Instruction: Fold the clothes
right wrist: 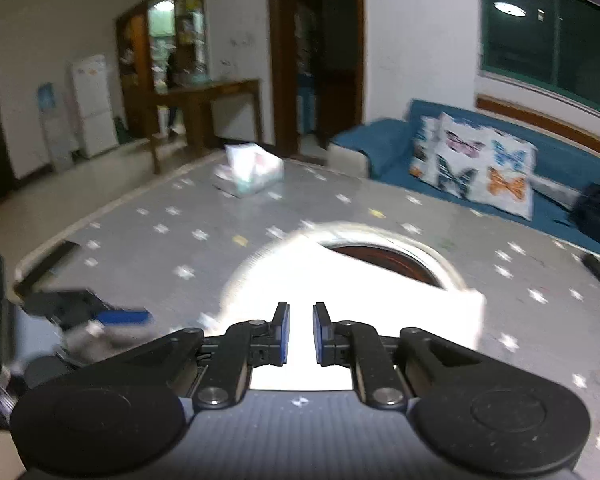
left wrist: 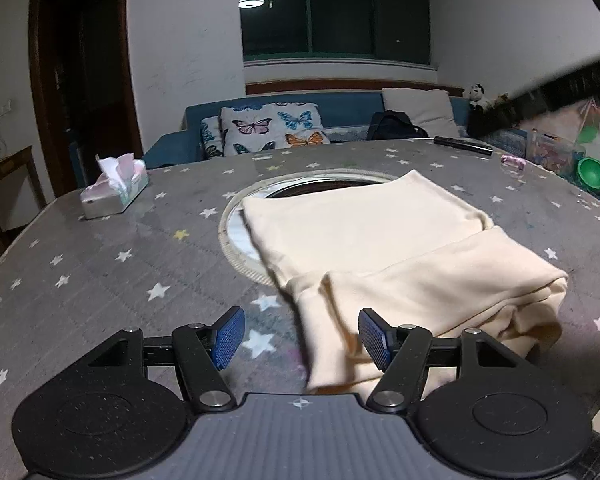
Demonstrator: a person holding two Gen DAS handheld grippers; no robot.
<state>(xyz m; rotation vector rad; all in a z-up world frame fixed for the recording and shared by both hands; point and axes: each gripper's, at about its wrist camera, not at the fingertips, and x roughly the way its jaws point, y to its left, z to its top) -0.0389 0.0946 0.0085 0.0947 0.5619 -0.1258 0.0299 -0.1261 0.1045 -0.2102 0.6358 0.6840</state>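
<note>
Pink tissues point(left wrist: 116, 162) in box point(left wrist: 114, 196) — left hand-held gripper point(left wrist: 300, 338) wide, right point(right wrist: 301, 334) narrow, empty.

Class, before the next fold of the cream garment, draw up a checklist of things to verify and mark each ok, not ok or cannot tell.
1. Left gripper open, nothing pinched: ok.
2. Right gripper free of cloth, narrow gap between the pads: ok.
3. Cream garment lying flat: not ok, near end bunched.
4. Garment fully on the table: cannot tell, near edge hidden.
5. Tissue box away from the garment: ok.
</note>
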